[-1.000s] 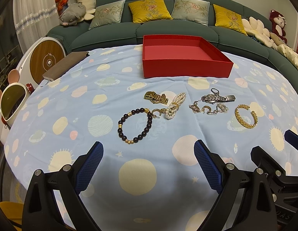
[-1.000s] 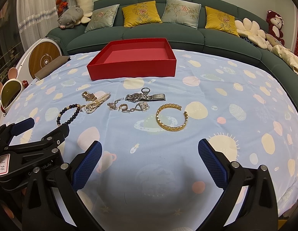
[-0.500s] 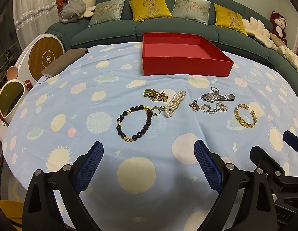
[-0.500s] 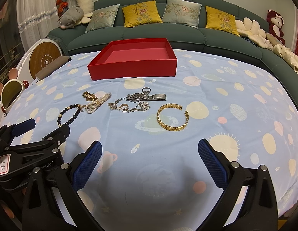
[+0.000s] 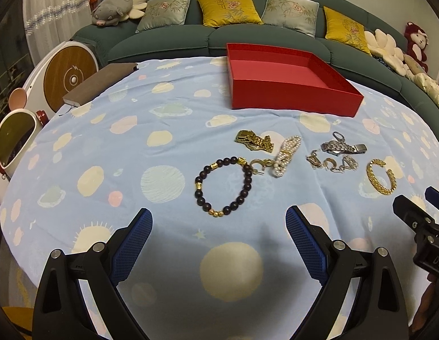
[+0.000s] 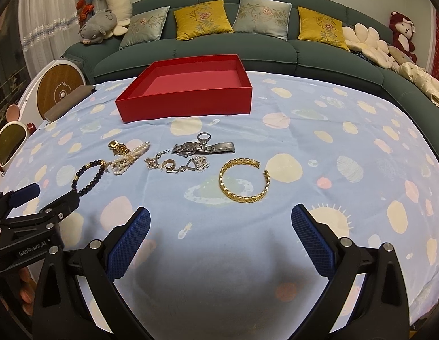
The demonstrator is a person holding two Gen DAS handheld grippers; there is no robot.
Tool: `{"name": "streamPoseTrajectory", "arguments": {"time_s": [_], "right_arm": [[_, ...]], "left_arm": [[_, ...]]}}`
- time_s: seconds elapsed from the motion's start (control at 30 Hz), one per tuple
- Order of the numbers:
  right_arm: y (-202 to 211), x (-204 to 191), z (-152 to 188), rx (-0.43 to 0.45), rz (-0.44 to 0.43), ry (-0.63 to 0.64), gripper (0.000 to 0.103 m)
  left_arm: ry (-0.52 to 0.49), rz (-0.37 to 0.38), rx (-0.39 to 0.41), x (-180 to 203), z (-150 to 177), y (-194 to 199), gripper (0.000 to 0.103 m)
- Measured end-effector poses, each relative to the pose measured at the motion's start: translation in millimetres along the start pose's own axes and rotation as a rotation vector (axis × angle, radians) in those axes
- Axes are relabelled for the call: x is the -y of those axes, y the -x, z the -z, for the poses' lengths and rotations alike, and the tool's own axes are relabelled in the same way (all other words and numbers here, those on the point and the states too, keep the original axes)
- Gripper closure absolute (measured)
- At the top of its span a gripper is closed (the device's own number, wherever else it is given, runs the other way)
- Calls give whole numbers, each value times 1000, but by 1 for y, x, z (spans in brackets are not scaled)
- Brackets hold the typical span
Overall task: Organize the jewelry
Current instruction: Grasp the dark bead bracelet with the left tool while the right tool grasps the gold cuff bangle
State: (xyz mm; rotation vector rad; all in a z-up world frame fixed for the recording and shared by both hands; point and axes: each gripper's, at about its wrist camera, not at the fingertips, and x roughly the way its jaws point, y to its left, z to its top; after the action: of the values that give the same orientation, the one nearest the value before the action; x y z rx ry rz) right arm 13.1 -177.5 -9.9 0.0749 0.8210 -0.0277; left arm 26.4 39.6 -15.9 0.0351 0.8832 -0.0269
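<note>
Jewelry lies in a row on the blue patterned cloth: a dark bead bracelet [image 5: 223, 187] [image 6: 87, 177], a gold watch [image 5: 254, 140], a pearl bracelet [image 5: 286, 155] [image 6: 128, 160], small earrings [image 5: 331, 164] [image 6: 176, 165], a silver watch with a ring [image 5: 342, 147] [image 6: 203, 147] and a gold cuff bangle [image 5: 381, 177] [image 6: 243, 181]. An empty red box [image 5: 293, 90] [image 6: 188, 103] stands behind them. My left gripper [image 5: 219, 243] is open, just short of the bead bracelet. My right gripper [image 6: 220, 238] is open, just short of the bangle.
A green sofa [image 6: 247, 53] with cushions and plush toys curves behind the table. A brown notebook [image 5: 99, 83] lies at the cloth's far left edge. A white round device [image 5: 69, 76] stands left of the table.
Both grippers have moved slightly forward toward the jewelry. Both stay open. No jewelry has moved.
</note>
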Motion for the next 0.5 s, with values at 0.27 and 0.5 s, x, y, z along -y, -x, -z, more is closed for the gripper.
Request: {"name": "streamPoseTrajectory", "arguments": {"time_s": [0.27,0.5], "right_arm": [[-38,13,-8,-59,7,-32,10],[-57,19,-13,-81,21,-42,11]], "left_arm": [[54,-2,-35,-12,-9,-28,11],[45,-13,-74,-10,-12,-49,11]]}}
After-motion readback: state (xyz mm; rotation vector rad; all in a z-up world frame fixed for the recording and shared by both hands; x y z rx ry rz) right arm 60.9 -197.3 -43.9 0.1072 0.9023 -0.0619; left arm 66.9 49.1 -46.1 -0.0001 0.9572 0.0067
